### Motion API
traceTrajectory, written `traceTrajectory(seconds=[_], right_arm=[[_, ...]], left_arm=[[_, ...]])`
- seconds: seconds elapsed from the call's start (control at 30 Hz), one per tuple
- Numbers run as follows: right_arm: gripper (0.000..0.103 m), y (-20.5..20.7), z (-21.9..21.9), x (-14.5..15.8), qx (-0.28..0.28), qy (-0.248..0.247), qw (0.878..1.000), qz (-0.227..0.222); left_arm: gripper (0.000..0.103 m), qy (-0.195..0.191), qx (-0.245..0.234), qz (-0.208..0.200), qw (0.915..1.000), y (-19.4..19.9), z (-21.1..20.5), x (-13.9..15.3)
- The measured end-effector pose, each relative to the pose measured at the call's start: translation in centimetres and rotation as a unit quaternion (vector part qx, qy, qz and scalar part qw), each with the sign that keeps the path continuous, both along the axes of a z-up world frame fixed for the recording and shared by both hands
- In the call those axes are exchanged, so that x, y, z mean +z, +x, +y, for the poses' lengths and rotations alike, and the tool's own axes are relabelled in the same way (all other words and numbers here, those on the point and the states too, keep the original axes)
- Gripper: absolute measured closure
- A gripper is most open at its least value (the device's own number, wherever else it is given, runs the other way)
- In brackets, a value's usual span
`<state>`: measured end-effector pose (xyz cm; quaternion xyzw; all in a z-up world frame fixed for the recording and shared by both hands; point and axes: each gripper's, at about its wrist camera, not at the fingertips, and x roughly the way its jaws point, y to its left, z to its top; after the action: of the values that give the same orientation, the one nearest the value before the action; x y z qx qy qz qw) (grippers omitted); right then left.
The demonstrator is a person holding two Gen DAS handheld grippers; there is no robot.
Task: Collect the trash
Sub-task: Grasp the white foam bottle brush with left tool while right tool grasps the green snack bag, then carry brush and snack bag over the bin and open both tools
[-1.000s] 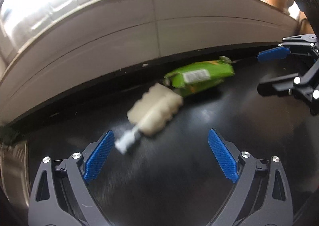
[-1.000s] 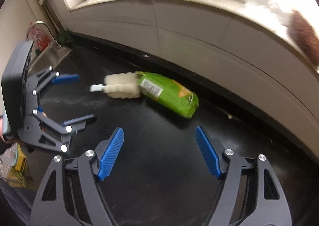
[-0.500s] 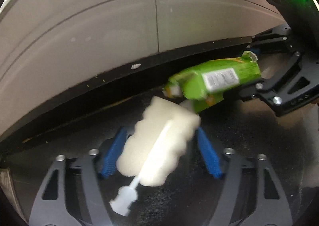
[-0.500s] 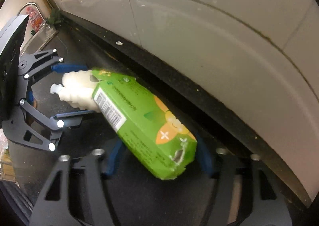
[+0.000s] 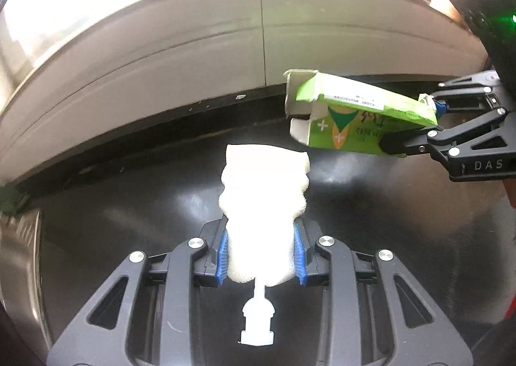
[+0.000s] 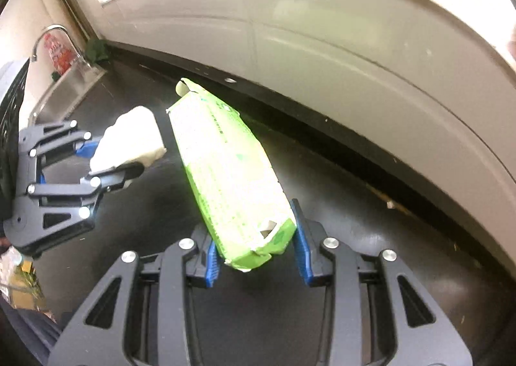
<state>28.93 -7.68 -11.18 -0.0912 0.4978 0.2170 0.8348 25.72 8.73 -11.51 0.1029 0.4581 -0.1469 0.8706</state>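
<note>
My left gripper (image 5: 261,253) is shut on a white sponge brush (image 5: 264,195) with a white plastic handle stub, held above the black countertop (image 5: 129,237). My right gripper (image 6: 258,253) is shut on a green carton (image 6: 225,172), also lifted off the counter. In the left wrist view the carton (image 5: 361,117) hangs in the right gripper (image 5: 416,127) at the right. In the right wrist view the sponge (image 6: 132,140) sits in the left gripper (image 6: 106,159) at the left.
A grey tiled wall (image 5: 225,59) runs along the back of the counter, with a bright window sill above. A steel sink (image 6: 67,88) with a faucet lies at the far left. Crumbs (image 6: 390,204) lie near the wall.
Both grippers closed: the left on the sponge brush, the right on the green carton. Both items have been lifted off the counter and moved apart.
</note>
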Motion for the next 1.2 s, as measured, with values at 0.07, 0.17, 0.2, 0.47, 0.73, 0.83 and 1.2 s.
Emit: traceTrajectory(seconds=[0.07, 0.17, 0.2, 0.47, 0.73, 0.83, 1.2], right_arm=[[0.065, -2.6, -0.2, 1.4, -0.007, 0.008, 1.0, -0.008], [0.065, -6.3, -0.2, 2.8, -0.017, 0.008, 1.0, -0.017], [0.065, -7.4, -0.3, 3.2, -0.019, 0.009, 1.0, -0.02], [0.065, -16.0, -0.8, 4.9, -0.033, 0.019, 0.999, -0.027], [0.065, -19.6, -0.4, 5.0, -0.039, 0.019, 0.999, -0.033], [0.065, -20.3, -0.3, 5.2, -0.04, 0.021, 0.998, -0.036], [0.065, -21.0, -0.6, 6.2, -0.028, 0.019, 0.998, -0.049]], left_arm=[[0.072, -0.002, 0.015, -0.001, 0.9999, -2.0, 0.7, 1.0], [0.072, 0.001, 0.034, -0.001, 0.9994, -6.0, 0.8, 2.4], [0.072, 0.003, 0.039, -0.001, 0.9993, -7.2, 0.8, 2.6], [0.072, -0.005, 0.067, 0.013, 0.9977, -14.9, -0.4, 2.9], [0.072, -0.002, 0.07, 0.004, 0.9975, -19.5, -0.6, 4.0], [0.072, -0.003, 0.072, -0.001, 0.9974, -20.2, -0.5, 4.5], [0.072, -0.004, 0.089, -0.012, 0.9959, -20.9, 0.1, 5.3]])
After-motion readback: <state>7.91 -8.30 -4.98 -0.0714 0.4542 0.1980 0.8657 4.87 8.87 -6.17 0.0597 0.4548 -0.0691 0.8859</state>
